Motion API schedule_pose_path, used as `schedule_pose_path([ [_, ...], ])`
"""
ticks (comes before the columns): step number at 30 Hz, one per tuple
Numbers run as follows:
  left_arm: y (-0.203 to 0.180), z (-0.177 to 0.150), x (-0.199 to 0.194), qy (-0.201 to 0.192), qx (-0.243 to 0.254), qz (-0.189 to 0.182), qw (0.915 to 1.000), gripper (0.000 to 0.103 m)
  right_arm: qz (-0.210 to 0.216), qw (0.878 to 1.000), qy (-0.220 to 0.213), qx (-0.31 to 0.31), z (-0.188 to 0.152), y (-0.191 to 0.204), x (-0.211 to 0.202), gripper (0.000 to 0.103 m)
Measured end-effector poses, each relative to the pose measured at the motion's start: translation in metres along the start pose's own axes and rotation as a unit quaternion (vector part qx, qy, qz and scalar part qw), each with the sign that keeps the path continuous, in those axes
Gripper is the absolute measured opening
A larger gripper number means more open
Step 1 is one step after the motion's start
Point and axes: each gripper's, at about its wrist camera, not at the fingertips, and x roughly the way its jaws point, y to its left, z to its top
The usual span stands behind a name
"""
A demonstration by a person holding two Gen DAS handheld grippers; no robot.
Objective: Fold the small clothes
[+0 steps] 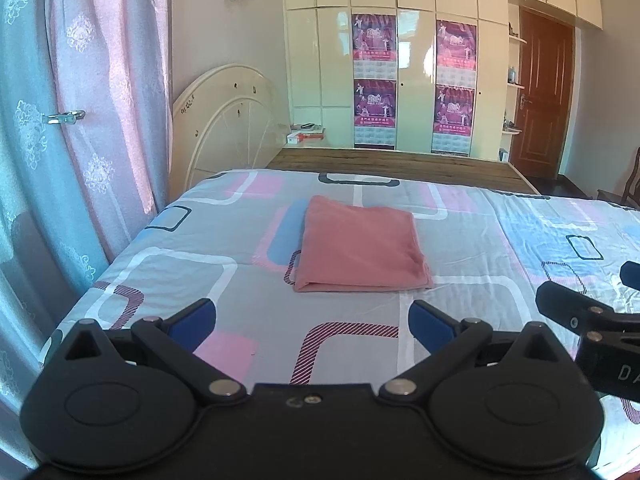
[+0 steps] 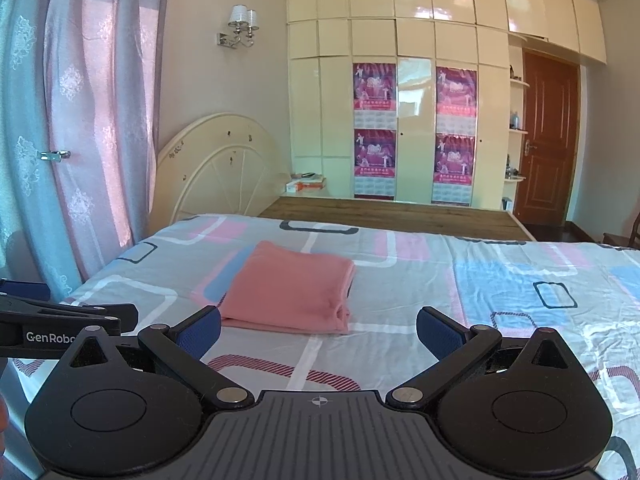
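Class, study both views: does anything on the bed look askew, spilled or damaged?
Nothing stands out. The pink cloth lies folded flat on the bedsheet, and both grippers, left and right, are open and empty.

A home bedroom: bed (image 1: 240,248), wardrobe (image 1: 416,80), curtains (image 1: 100,120).

1. Ahead of both my claws I have a bed (image 1: 168,276), its sheet grey with pink, blue and white rounded rectangles.
2. A folded pink cloth (image 1: 360,248) lies flat on the sheet, straight ahead of my left claw and ahead-left of my right.
3. Beyond the cloth the sheet ends and a bare wooden bed base (image 2: 392,214) shows.
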Motion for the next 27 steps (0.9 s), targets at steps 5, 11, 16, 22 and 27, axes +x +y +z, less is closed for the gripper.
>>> schedule_pose_path([
  [5,-0.0001,-0.0006,0.0001,0.001,0.0,0.0,1.0,0.102,0.002,1.0,0.001,-0.001,0.0017,0.0009,0.0023,0.103],
  [11,-0.001,0.0002,0.0006,0.001,0.0,0.001,1.0,0.102,0.002,1.0,0.0,-0.001,0.0015,-0.0002,0.0033,0.103],
  [16,-0.0019,0.0004,0.0008,0.001,0.0,0.001,1.0,0.102,0.002,1.0,0.003,-0.004,0.003,0.0018,0.0063,0.103],
  [22,-0.0014,0.0011,0.0011,0.001,0.0,0.002,1.0,0.102,0.003,1.0,0.003,-0.004,0.0029,0.0018,0.0075,0.103],
  [27,-0.0021,0.0012,0.0013,0.002,-0.001,0.001,1.0,0.102,0.003,1.0,0.005,-0.003,0.0031,0.0025,0.0097,0.103],
])
